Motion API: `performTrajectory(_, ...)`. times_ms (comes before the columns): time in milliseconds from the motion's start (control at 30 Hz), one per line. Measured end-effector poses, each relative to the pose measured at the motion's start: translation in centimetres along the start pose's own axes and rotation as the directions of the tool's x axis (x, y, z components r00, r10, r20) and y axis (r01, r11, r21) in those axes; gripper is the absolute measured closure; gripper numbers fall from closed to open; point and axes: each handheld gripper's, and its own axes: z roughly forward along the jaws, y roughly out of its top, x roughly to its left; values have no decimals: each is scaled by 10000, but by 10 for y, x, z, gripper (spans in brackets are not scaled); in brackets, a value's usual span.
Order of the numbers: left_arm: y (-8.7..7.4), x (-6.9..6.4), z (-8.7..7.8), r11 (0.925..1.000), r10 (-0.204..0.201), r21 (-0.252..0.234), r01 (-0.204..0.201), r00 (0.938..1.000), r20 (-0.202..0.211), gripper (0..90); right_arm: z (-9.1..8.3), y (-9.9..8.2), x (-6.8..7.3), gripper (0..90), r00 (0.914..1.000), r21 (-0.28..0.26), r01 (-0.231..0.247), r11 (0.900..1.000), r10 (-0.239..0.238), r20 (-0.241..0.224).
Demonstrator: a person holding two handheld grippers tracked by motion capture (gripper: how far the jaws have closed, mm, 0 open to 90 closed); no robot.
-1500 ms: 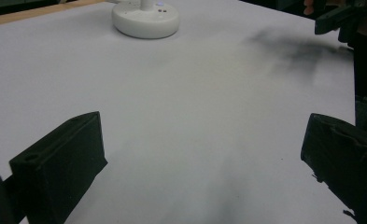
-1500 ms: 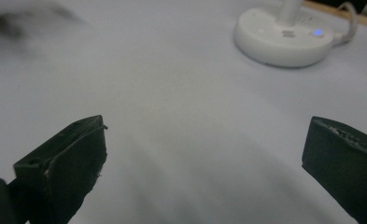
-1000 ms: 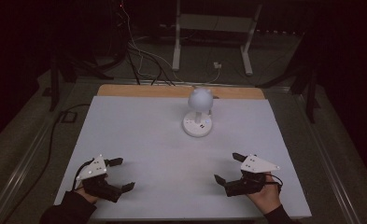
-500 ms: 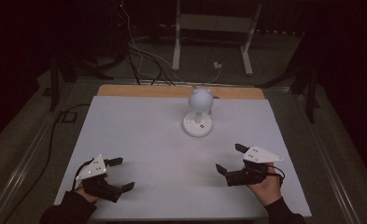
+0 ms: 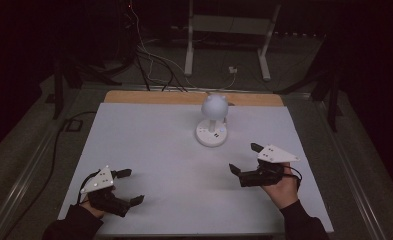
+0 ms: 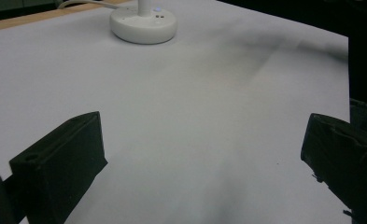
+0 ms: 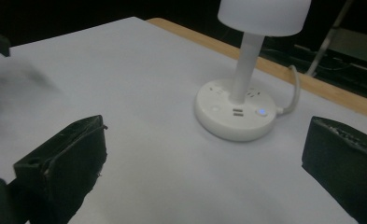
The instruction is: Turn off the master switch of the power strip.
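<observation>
A small white lamp (image 5: 213, 106) with a round shade stands on a round base (image 5: 211, 135) at the middle far part of the white table (image 5: 149, 145). Sockets and a blue light show on the base (image 7: 237, 114) under the shade (image 7: 264, 14). My right gripper (image 5: 244, 158) hovers open near the right edge, a short way in front and to the right of the lamp, jaws wide with nothing between them (image 7: 204, 158). My left gripper (image 5: 132, 186) rests open near the front left corner, far from the lamp base (image 6: 144, 23), and is empty too (image 6: 204, 158).
A wooden strip (image 5: 184, 98) runs along the table's far edge, and the lamp's white cord (image 7: 293, 91) trails over it. Behind the table are floor cables (image 5: 149, 60) and a metal stand (image 5: 189, 45). The surroundings are dark.
My right gripper has moved forward and a little left toward the lamp, staying open. The left gripper and the lamp have not moved.
</observation>
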Motion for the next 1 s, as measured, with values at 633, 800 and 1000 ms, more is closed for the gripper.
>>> performTrajectory(633,0,0,-1,10000,30,-58,-30,10000,-24,3,25,20,-16,0,9987,56,89,9999,-92,503)
performTrajectory(800,0,0,-1,10000,29,-58,-29,10000,-12,3,34,24,-22,7,9985,24,-100,9999,99,535)
performTrajectory(1000,0,0,-1,10000,28,-65,-28,10000,16,3,47,27,-27,8,9979,-18,-191,9998,192,611)
